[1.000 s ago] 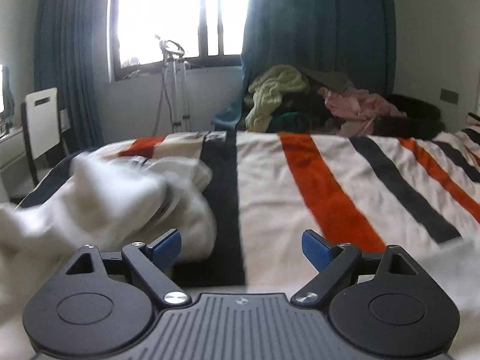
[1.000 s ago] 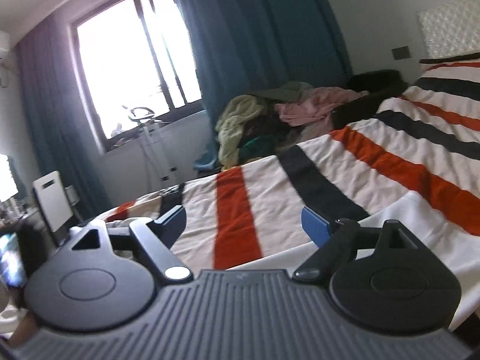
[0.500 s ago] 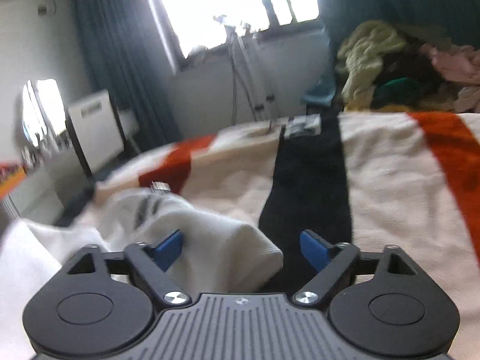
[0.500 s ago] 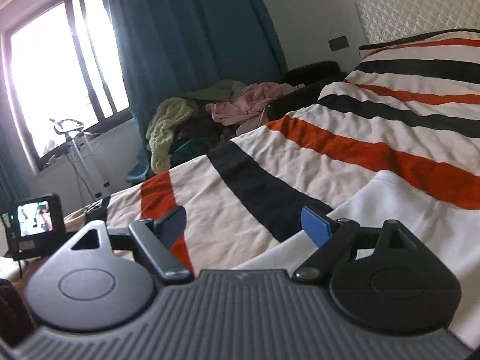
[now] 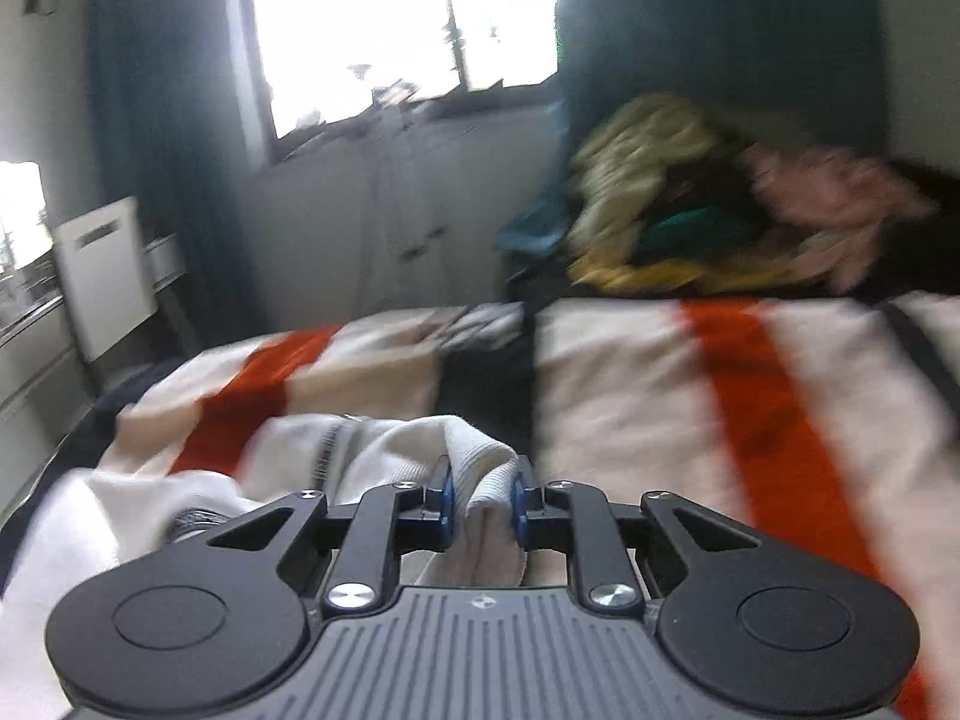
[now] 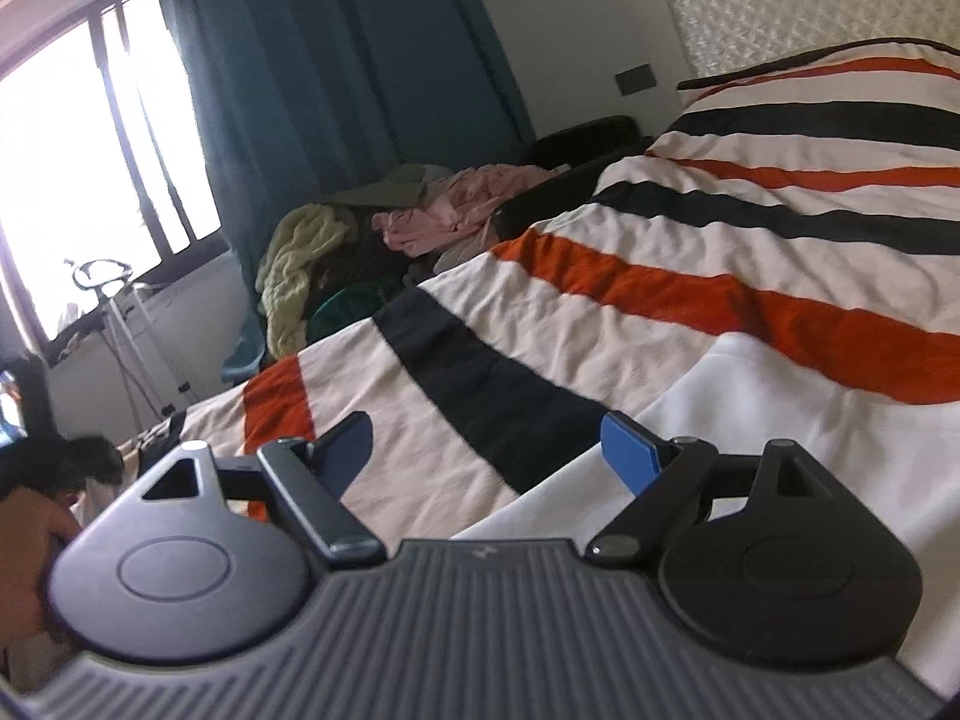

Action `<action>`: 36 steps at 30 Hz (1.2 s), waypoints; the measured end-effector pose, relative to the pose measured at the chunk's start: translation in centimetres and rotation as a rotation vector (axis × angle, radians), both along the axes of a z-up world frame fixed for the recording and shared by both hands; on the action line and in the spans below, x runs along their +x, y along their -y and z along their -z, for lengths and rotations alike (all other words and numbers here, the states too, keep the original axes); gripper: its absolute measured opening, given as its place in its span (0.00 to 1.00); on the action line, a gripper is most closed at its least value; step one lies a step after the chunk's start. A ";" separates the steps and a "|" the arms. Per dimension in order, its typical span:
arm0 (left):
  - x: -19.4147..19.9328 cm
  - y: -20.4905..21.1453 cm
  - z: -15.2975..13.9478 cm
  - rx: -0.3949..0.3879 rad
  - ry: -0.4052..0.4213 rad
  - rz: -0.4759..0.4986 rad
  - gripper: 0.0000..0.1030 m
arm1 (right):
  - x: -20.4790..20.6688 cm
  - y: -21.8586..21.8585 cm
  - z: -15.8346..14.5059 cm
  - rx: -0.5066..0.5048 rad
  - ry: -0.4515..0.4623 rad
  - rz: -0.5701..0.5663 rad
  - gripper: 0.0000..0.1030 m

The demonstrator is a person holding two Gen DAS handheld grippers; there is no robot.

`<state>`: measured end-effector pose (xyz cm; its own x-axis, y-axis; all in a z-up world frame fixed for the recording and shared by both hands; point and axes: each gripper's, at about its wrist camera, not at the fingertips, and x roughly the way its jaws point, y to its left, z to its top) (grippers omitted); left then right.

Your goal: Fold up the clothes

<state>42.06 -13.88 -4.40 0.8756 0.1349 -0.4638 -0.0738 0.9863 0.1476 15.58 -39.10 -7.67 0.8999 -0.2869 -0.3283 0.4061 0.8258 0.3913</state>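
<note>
A white garment (image 5: 384, 456) lies bunched on the striped bedspread (image 5: 630, 372), low and left in the left wrist view. My left gripper (image 5: 483, 501) is shut on a ribbed fold of it, the cloth pinched between the blue pads. In the right wrist view the same white garment (image 6: 798, 414) spreads flat over the bed at the lower right. My right gripper (image 6: 492, 450) hovers above its edge, open, with nothing between the fingers.
A heap of other clothes (image 6: 372, 240), yellow, pink and dark, is piled beyond the bed's far side under teal curtains (image 6: 336, 90). A window (image 5: 396, 24) and a white chair (image 5: 108, 276) stand at the left. A person's hand (image 6: 30, 540) shows at the far left.
My left gripper has closed on the white garment's fold, having been open over it. The right gripper has swung right toward the headboard and stays open.
</note>
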 end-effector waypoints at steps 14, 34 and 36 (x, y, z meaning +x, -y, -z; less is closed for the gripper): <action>-13.3 6.4 -5.1 -0.243 0.075 0.503 0.59 | -2.2 4.6 1.0 0.109 -0.024 0.223 0.83; -31.3 -21.5 -2.7 -0.389 -0.026 0.059 0.82 | -1.4 2.3 0.7 0.411 -0.019 -0.237 0.83; -31.2 -22.4 -1.9 -0.424 -0.036 0.046 0.82 | -0.8 2.0 1.1 0.481 -0.033 -0.293 0.83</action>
<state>10.82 8.57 -2.48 0.8583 -0.1133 -0.5004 -0.0304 0.9623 -0.2701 14.78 -41.06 -8.75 0.9066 0.1621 -0.3897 0.2053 0.6375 0.7426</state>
